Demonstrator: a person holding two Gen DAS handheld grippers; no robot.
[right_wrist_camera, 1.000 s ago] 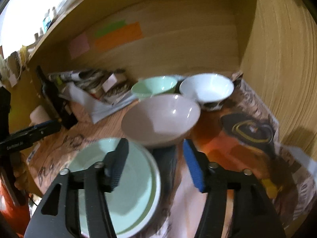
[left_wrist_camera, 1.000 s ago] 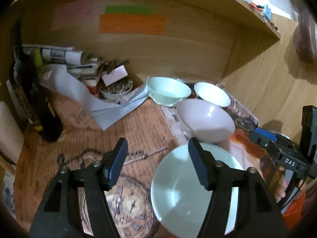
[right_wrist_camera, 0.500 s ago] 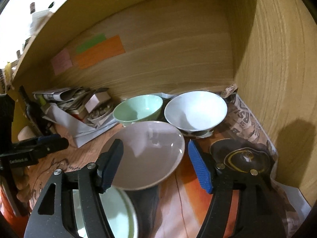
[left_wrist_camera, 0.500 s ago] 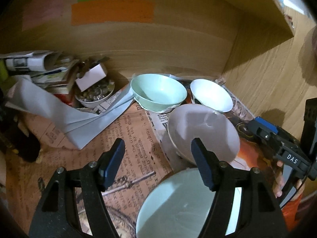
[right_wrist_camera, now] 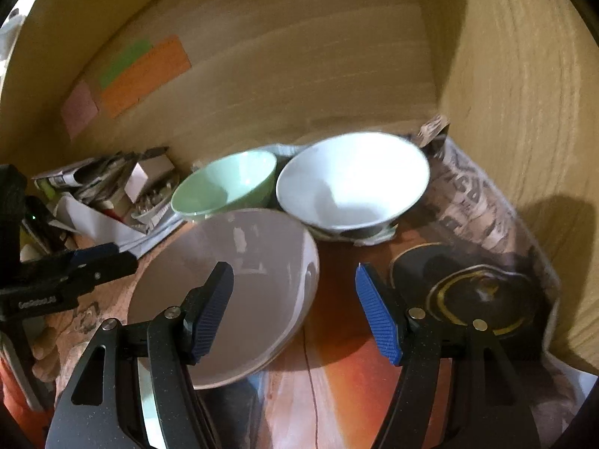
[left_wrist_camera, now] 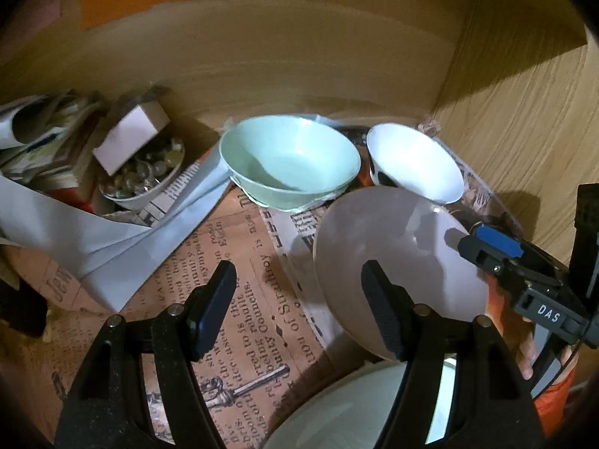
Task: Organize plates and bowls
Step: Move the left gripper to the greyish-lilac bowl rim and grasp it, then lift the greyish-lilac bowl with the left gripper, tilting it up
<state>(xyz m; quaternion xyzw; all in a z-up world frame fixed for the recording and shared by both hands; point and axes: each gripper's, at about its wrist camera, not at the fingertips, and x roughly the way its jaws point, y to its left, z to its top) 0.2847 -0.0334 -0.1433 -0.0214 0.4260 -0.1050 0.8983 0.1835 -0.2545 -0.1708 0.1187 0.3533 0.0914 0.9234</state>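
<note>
In the left view
Left gripper (left_wrist_camera: 297,307): you are holding it with jaws apart and nothing between them; only newspaper (left_wrist_camera: 239,284) is showing in the gap.
Pink bowl (left_wrist_camera: 397,262): it is sitting just right of your right finger, which is overlapping its near rim; I cannot tell whether the two are touching.
Green bowl (left_wrist_camera: 290,161): it is standing upright at the back, just beside the white bowl (left_wrist_camera: 413,166).
Plate (left_wrist_camera: 348,411): its pale rim is showing at the bottom edge, just under the pink bowl.
Right gripper (left_wrist_camera: 501,250): it is reaching in from the right, tip over the pink bowl's far rim.

In the right view
Right gripper (right_wrist_camera: 295,314): you are holding its jaws apart, astride the pink bowl's right rim, one finger over the inside and one outside; the pads are not pressing yet.
Pink bowl (right_wrist_camera: 232,299): it is sitting tilted, leaning on the plate (right_wrist_camera: 144,411) at the lower left.
White bowl (right_wrist_camera: 352,187): it is standing behind, close to the pink bowl's far rim.
Green bowl (right_wrist_camera: 224,187): it is standing at the back left.

Handling
Feel: you are likely dealing with glazed ware, stiff, slick, fairly heavy and quick to chip.
Hold: the rim wall is probably your best grip, one pad inside, one outside, seated deep.
Risk: the tilt may let the bowl slide or knock its neighbours.
</note>
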